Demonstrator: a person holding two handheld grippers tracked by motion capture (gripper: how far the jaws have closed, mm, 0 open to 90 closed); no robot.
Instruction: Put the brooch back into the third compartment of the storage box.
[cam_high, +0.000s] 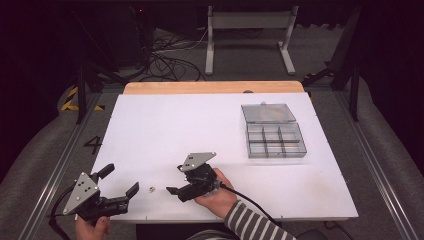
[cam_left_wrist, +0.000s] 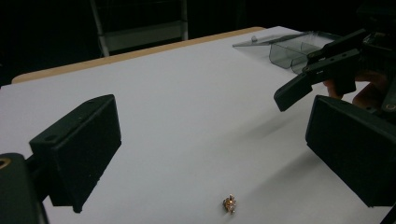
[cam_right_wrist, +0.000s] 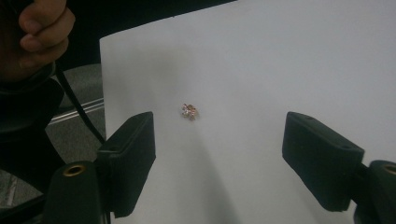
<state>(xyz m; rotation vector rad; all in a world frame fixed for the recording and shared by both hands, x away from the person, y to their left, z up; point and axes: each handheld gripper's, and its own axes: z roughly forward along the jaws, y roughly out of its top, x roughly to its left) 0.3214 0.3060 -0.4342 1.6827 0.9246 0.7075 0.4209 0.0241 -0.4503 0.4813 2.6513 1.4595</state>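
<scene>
A tiny gold and pink trinket (cam_high: 150, 189) lies on the white board (cam_high: 200, 130) near its front edge, between my two grippers. My left gripper (cam_high: 121, 180) sits at the front left corner, open, its jaws spread towards the trinket (cam_left_wrist: 229, 204), with nothing between them. My right gripper (cam_high: 176, 179) is held just right of the trinket, also open and pointing left at it. In the right gripper view the trinket (cam_right_wrist: 189, 111) lies a little beyond the spread jaws of the right gripper (cam_right_wrist: 226, 158). The left gripper view shows the left gripper (cam_left_wrist: 215, 144) with the right gripper (cam_left_wrist: 322, 65) opposite.
A clear grey compartment box (cam_high: 276, 140) stands at the board's right with its lid (cam_high: 268, 113) folded back; the box (cam_left_wrist: 289, 49) looks empty. A wooden table edge (cam_high: 212, 87) runs behind the board. The hand (cam_right_wrist: 32, 32) holding the left gripper is at the front left corner.
</scene>
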